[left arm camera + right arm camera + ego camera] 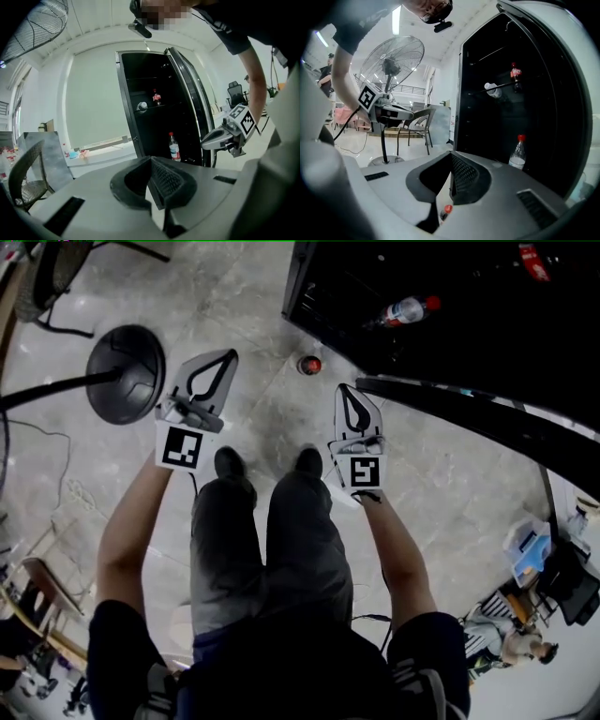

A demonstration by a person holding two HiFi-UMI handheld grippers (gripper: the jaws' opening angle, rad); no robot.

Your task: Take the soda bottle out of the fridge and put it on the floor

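A small dark soda bottle (309, 364) with a red cap stands upright on the floor in front of the open black fridge (323, 296). It also shows below my right gripper's jaws as the same soda bottle (444, 212). My right gripper (343, 388) hangs just right of it and nearer to me, shut and empty, with the pads meeting (451, 156). My left gripper (230, 354) is held to the left, also shut with nothing in it (151, 160). Another red-labelled soda bottle (515, 74) stands on an upper fridge shelf.
A clear bottle with a red cap (518, 152) stands low in the fridge, and another clear bottle (492, 89) lies on a shelf. The fridge door (487, 418) swings out at the right. A fan base (127, 371) and a chair (417, 124) stand at the left.
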